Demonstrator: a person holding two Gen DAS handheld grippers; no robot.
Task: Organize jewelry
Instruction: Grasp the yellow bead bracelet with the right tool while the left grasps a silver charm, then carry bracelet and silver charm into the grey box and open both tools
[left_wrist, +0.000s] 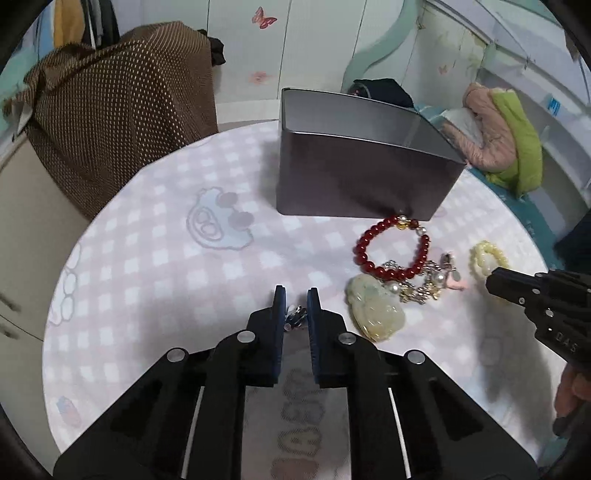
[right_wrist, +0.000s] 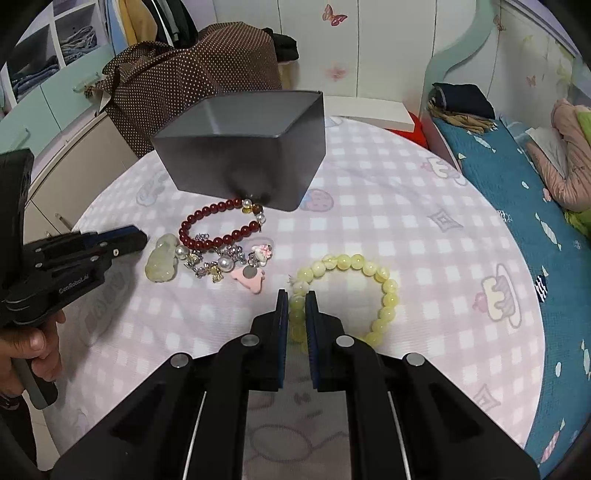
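On the round tabletop (right_wrist: 388, 229), checked pink-and-white cloth: all the jewelry lies spread in front of the box
Grey box (right_wrist: 243, 155): open-topped, standing at the far middle of the tabletop; the red bead bracelet (right_wrist: 218, 225) touches its near wall
Left gripper (left_wrist: 295, 306): held low and level over the cloth by a hand (right_wrist: 33, 343) on the handle, jaws a narrow gap apart with a small metallic piece (left_wrist: 295, 317) between them; contact cannot be told
Right gripper (right_wrist: 296, 306): angled down, jaws close either side of the yellow bead bracelet (right_wrist: 354, 291), pressing its near-left beads
Jade pendant (left_wrist: 375, 310): flat, just right of the left gripper
Pearl charm chain (right_wrist: 214, 264): tangled between pendant and pink charm (right_wrist: 249, 278)
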